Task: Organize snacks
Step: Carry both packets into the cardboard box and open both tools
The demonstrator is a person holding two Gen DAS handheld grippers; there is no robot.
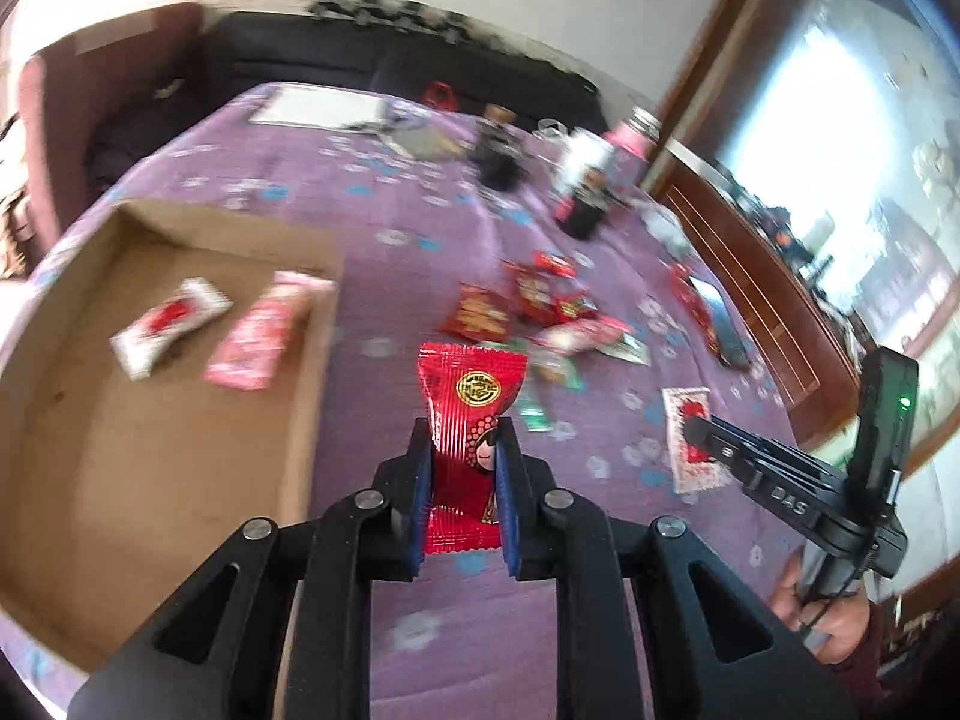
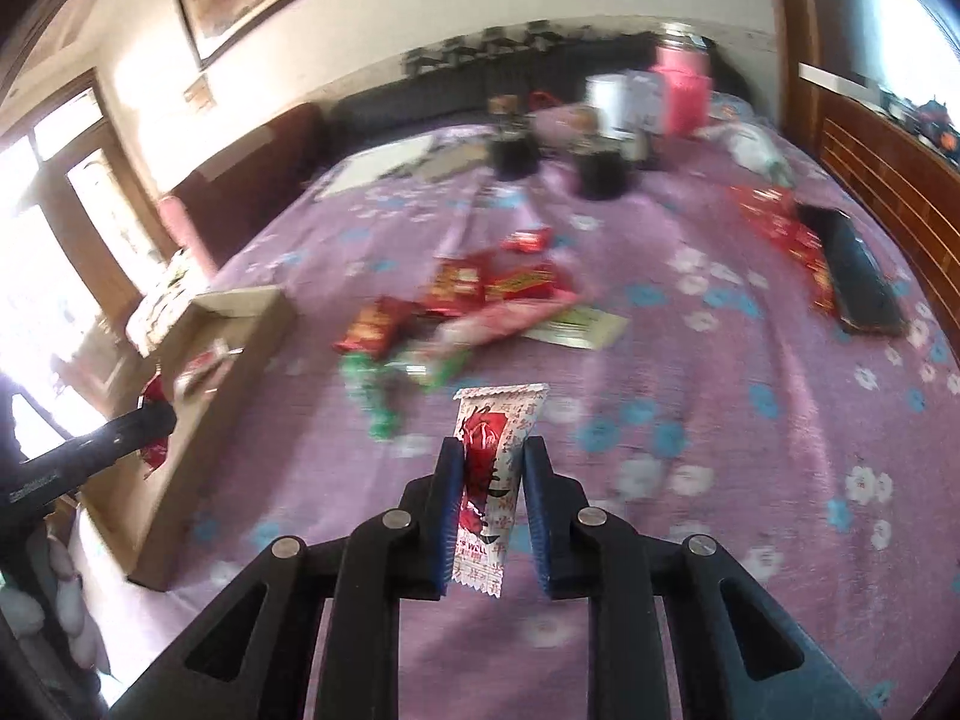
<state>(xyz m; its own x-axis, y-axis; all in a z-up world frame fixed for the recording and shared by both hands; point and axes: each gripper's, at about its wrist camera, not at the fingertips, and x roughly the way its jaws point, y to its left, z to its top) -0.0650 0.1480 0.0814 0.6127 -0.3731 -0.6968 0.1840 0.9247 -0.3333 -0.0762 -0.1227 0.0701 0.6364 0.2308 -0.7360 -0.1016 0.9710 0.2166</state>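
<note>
Over a surface (image 1: 420, 252) covered with a purple flowered cloth, two hand-held tools each carry a snack. The left tool (image 1: 465, 438) is clenched on a red foil packet (image 1: 471, 414) printed with a gold seal and a cartoon girl; the packet stands upright between the blue pads, its top poking out past the fingertips. To its left lies an open, shallow cardboard box (image 1: 120, 420), and inside it, near the far wall, rest two packets: a white one with a red picture (image 1: 171, 324) and a pink one (image 1: 264, 336) just beside it. The right tool (image 2: 495, 462) grips a white packet with a red drawing (image 2: 489, 468), pinched upright, its crimped top edge sticking out beyond the fingers. Ahead of both tools, near the middle of the cloth, sits a loose pile of snacks (image 2: 474, 306), mostly red wrappers with some green and pink ones. Farther back stand dark jars (image 2: 600, 168) and a pink container (image 2: 681, 96), blurred. A dark phone (image 2: 855, 276) lies flat near the right edge, beside more red wrappers (image 2: 774, 222).
</note>
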